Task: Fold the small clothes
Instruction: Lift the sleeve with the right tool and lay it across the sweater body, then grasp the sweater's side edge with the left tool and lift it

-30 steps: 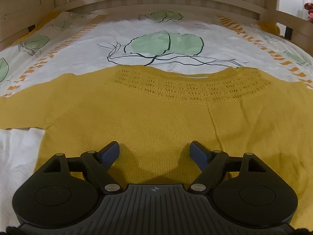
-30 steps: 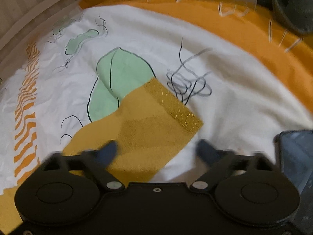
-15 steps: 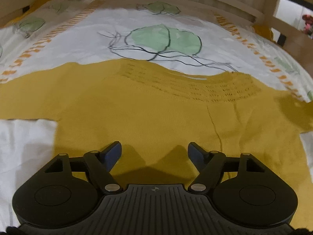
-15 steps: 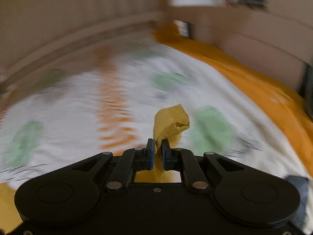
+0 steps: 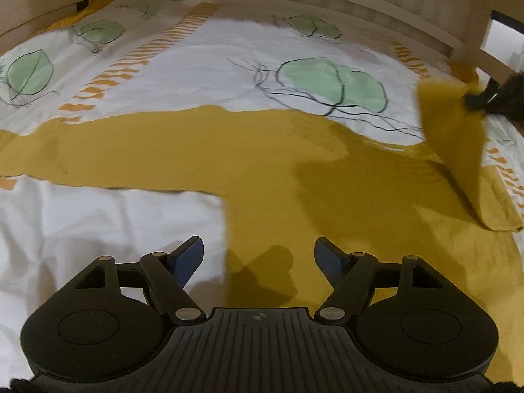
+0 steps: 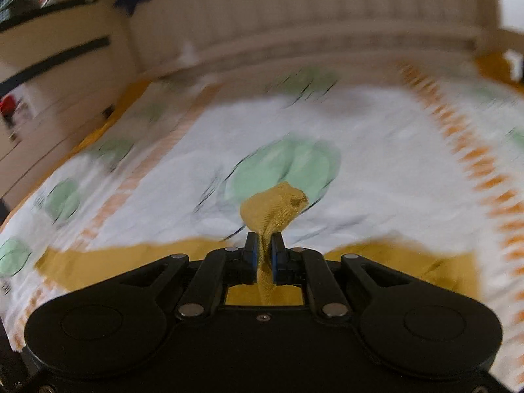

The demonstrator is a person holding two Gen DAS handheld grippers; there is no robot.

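Note:
A mustard-yellow knit sweater (image 5: 268, 163) lies spread flat on a white bedsheet printed with green leaves. My left gripper (image 5: 258, 255) hovers open just above the sweater's near part, beside its side edge, nothing between its blue pads. My right gripper (image 6: 264, 249) is shut on the cuff of the sweater's sleeve (image 6: 275, 206), which bunches up out of the jaws. In the left wrist view that sleeve (image 5: 455, 137) hangs lifted at the far right, held by the right gripper (image 5: 475, 100). The right wrist view is blurred by motion.
A wooden slatted bed frame (image 5: 327, 3) curves around the far side of the mattress. The sheet (image 5: 98, 229) carries orange dashed stripes and a yellow border. Wooden furniture with dark slots (image 6: 59, 52) stands at the upper left of the right wrist view.
My right gripper closed on the sleeve cuff and lifted it, swinging it across over the sweater. My left gripper, open throughout, shifted left toward the sweater's side edge.

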